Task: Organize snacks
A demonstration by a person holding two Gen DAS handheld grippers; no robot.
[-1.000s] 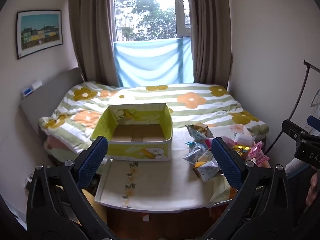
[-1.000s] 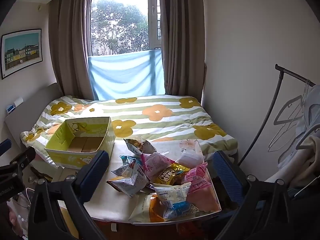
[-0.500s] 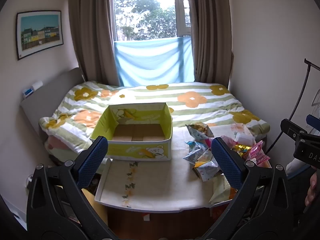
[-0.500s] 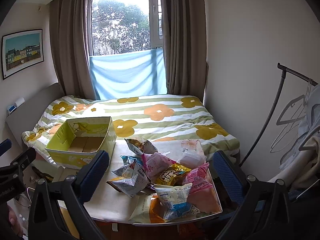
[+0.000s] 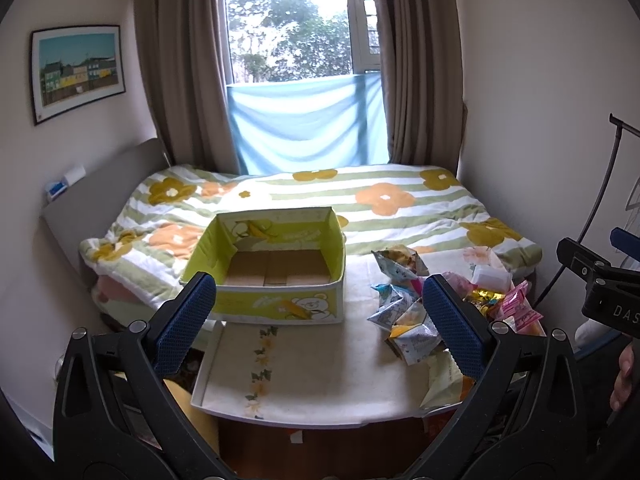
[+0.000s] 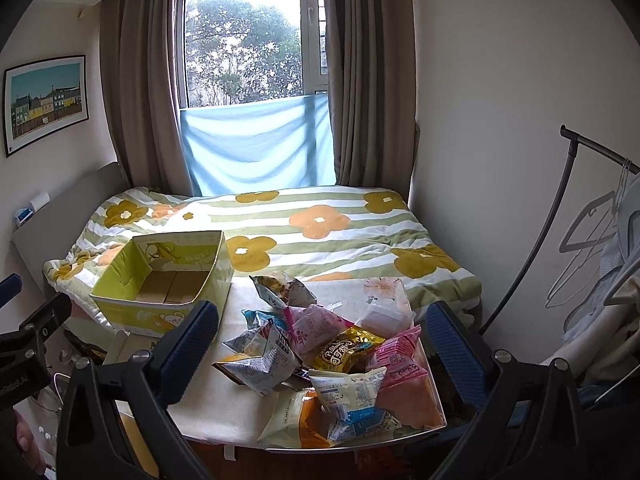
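Nothing has shifted since a moment ago. Both my left tongs (image 5: 318, 312) and right tongs (image 6: 322, 336) hang spread above the counter (image 5: 320, 372), snack packets (image 6: 332, 360) heaped beside the yellow box (image 5: 276, 272).

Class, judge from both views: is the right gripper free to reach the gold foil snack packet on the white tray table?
Probably yes: the open right gripper faces the gold foil snack packet, which lies exposed atop the pile.
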